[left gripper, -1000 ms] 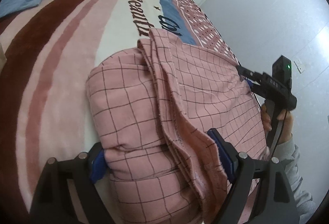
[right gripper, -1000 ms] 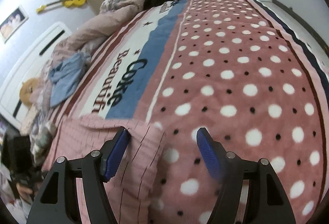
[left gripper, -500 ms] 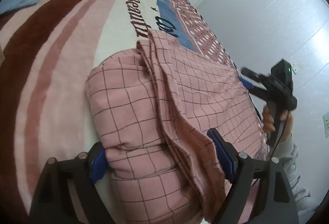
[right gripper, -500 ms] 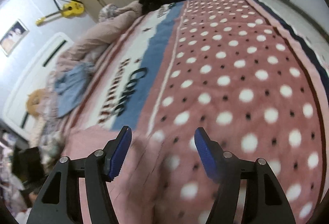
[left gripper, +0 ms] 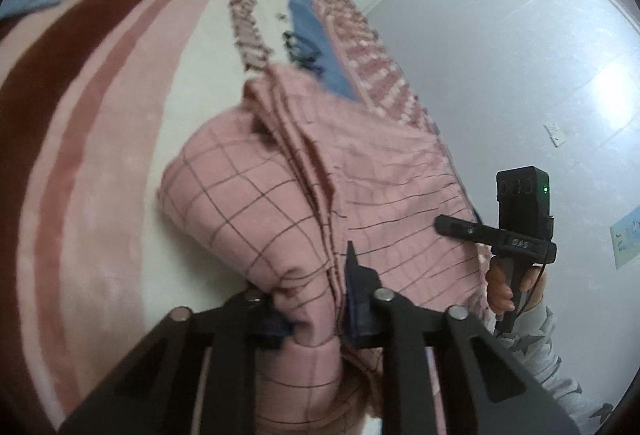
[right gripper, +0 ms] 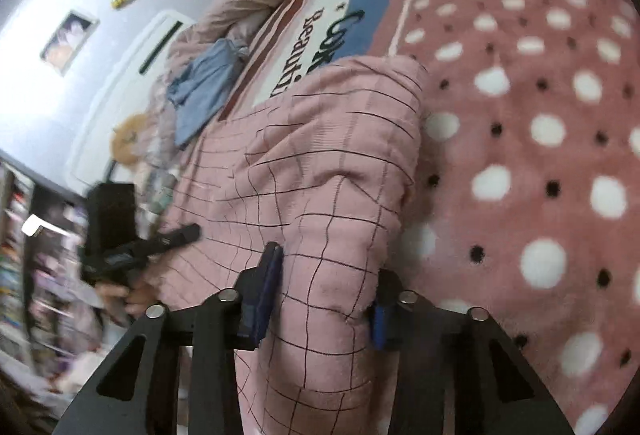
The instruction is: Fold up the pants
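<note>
The blanket (left gripper: 100, 123), striped at one side and dotted at the other, covers the bed and serves as your folding surface. On it, at the near edge, lie the pink checked pants (left gripper: 280, 203), already doubled into a thick pad with several layers stacked along one edge. Your left gripper (left gripper: 316, 299) has just been closing and now pinches the layered near corner of the pants, cloth bunched between its blue pads. Your right gripper (right gripper: 320, 295), at the opposite near corner of the pants, has likewise just been closing; a thick fold sits between its pads, which press into it. Holding both near corners keeps the layers together, probably so that you can carry this edge over the pants for the next fold.
</note>
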Demonstrator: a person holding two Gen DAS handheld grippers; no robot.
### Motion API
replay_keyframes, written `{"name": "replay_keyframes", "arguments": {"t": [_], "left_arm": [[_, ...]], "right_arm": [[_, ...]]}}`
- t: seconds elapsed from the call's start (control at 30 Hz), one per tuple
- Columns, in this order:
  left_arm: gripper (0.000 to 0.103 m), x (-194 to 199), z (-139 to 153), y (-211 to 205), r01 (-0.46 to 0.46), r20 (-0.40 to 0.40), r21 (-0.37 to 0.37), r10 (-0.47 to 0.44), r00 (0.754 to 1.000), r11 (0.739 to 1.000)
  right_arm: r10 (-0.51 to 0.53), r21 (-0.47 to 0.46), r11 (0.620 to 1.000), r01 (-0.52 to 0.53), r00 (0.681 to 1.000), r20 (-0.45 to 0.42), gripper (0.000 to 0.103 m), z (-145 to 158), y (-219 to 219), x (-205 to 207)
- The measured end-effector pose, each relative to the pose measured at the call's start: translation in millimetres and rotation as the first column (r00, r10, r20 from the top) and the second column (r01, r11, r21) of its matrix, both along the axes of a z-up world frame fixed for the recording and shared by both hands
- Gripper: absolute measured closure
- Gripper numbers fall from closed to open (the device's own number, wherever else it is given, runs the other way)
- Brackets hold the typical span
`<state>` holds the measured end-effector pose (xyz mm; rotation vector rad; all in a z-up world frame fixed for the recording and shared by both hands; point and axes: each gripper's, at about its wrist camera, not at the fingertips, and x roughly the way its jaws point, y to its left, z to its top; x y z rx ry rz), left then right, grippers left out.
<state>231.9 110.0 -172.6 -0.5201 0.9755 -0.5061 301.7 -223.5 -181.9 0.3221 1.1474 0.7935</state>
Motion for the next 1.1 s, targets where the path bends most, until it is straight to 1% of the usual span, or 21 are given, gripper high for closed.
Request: {"name": "replay_keyframes", "arguments": {"t": [0.07,0.17,0.3,0.4,0.47,0.57,0.6,0.63,0.77,0.9,0.97,1.0,1.1], "left_arm": [[0.089,-5,15,2,0.008,0.037,0.009,-0.009,0.999,1.000],[0.090,-10,37,12,0.016,0.075,0.036,-0.019,0.997,0.999],[0.090,-19,69,43,0.000,0.117,0.063,-0.008,0.993,0.998],[0.090,-28,98,76,-0.026,0.153,0.101,0.011,0.988,0.995],[0.090,-35,116,105,-0.053,0.173,0.127,0.031,0.984,0.990],[0.090,-42,134,149,-0.096,0.189,0.150,0.067,0.980,0.984],[0.090,-44,139,168,-0.115,0.191,0.160,0.084,0.978,0.980],[0.090,-45,142,185,-0.134,0.191,0.170,0.100,0.976,0.976],[0.090,-56,146,244,-0.195,0.176,0.203,0.160,0.971,0.960],[0.090,-67,143,304,-0.248,0.156,0.228,0.216,0.964,0.942],[0.090,-72,136,332,-0.271,0.137,0.231,0.244,0.960,0.934],[0.090,-72,130,339,-0.279,0.131,0.230,0.254,0.958,0.932],[0.090,-73,104,369,-0.290,0.097,0.222,0.275,0.957,0.931]], "right_arm": [[-0.016,0.008,1.000,0.016,1.000,0.027,0.083,12,3,-7],[-0.022,0.037,0.999,0.019,0.996,0.081,0.084,39,14,-22],[-0.017,0.056,0.998,0.009,0.989,0.147,0.085,74,46,-43],[-0.021,0.092,0.996,0.004,0.983,0.180,0.085,96,76,-56],[-0.016,0.122,0.993,-0.008,0.981,0.194,0.085,108,104,-63],[0.005,0.161,0.986,-0.038,0.979,0.203,0.085,120,145,-68],[0.020,0.169,0.984,-0.057,0.977,0.212,0.085,125,166,-70],[0.031,0.172,0.983,-0.070,0.975,0.220,0.085,127,179,-71],[0.100,0.176,0.974,-0.143,0.967,0.234,0.085,133,256,-75],[0.155,0.177,0.964,-0.198,0.960,0.233,0.085,126,323,-77],[0.181,0.180,0.958,-0.223,0.958,0.223,0.085,117,355,-77],[0.190,0.179,0.956,-0.231,0.957,0.218,0.085,113,367,-77],[0.218,0.160,0.954,-0.252,0.955,0.203,0.085,97,401,-78]]}}
